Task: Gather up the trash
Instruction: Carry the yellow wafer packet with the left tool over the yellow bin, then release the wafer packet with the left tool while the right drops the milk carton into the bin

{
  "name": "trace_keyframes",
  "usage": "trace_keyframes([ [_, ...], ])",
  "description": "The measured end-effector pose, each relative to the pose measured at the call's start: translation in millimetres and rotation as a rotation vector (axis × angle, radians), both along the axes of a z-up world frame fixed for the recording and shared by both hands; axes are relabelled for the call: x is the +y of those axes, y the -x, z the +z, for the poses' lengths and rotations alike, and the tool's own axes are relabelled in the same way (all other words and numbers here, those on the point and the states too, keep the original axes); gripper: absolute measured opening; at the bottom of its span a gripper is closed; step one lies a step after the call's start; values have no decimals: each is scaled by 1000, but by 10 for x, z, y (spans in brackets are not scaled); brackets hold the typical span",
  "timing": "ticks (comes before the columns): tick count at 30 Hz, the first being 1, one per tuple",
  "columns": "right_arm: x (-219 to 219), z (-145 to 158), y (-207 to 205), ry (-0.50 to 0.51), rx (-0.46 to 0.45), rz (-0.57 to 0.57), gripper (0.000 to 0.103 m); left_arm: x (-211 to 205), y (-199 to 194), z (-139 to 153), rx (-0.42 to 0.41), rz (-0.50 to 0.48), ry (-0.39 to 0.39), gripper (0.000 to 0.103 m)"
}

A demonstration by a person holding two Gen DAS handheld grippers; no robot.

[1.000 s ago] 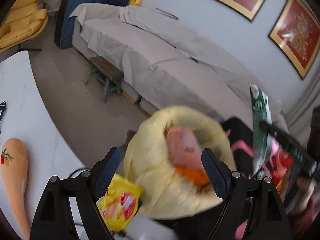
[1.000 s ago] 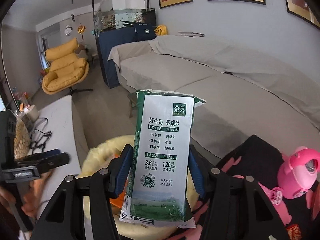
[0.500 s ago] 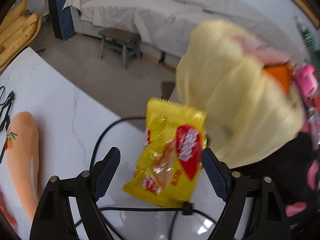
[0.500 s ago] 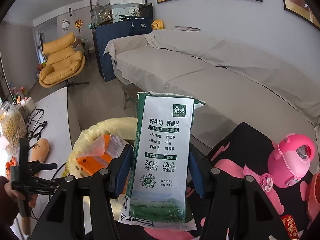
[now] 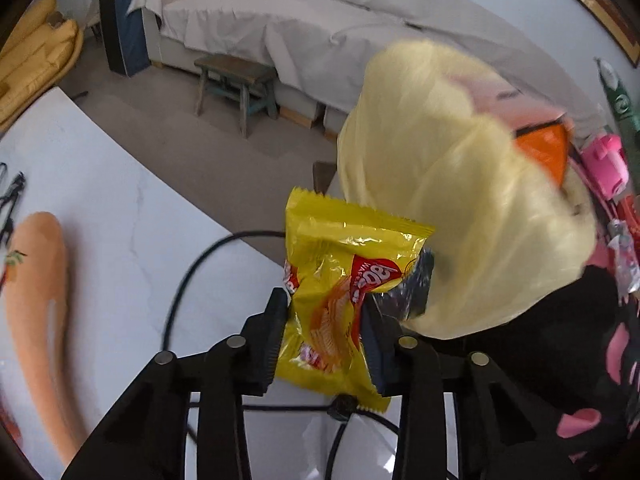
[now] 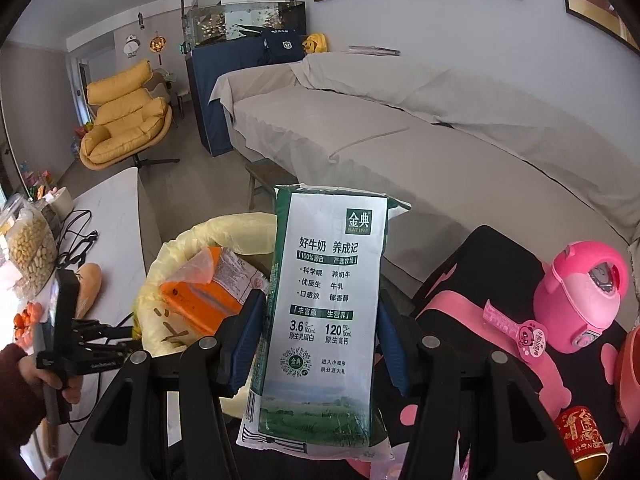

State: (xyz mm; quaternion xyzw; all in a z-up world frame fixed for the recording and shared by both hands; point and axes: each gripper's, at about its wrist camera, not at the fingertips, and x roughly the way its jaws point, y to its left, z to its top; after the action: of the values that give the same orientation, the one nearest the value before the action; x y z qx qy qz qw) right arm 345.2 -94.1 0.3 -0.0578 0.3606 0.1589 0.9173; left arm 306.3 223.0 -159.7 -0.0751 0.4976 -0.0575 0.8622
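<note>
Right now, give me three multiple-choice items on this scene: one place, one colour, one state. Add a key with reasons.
1. Where does the small wooden stool stand?
A. on the floor in front of the covered sofa
B. on the white table
C. inside the trash bag

2. What colour is the snack wrapper between the left tool's fingers?
A. blue
B. yellow with red print
C. plain white

3. What is the state of the right tool?
A. open and empty
B. out of view
C. shut on the milk carton

Key:
1 A, its legs rest on the floor by the sofa's base.
2 B, the foil is yellow with a red logo.
3 C, both pads press the carton's sides, holding it upright beside the pale yellow trash bag.
</note>
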Motion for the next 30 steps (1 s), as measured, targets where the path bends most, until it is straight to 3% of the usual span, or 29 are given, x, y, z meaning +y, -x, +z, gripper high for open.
trace_keyframes([
  [8, -126, 161, 120, -45, -40, -7, 51, 147, 216, 944, -193, 78, -14, 35],
  [13, -197, 238, 171, -69, -63, -16, 51, -216, 39, 1360, -239, -17, 59, 36],
  [18, -295, 283, 238, -64, -79, -34, 51, -787, -392, 1325, -239, -100, 79, 38],
  [22, -414, 307, 240, -43, -89, -61, 51, -1027, -725, 1036, -177, -116, 124, 64],
  [26, -477, 301, 173, -42, -86, -81, 51, -1089, -827, 859, -134, -93, 176, 72],
  [30, -340, 244, 48, -52, -68, -64, 51, -1000, -751, 949, -150, -58, 223, 83],
])
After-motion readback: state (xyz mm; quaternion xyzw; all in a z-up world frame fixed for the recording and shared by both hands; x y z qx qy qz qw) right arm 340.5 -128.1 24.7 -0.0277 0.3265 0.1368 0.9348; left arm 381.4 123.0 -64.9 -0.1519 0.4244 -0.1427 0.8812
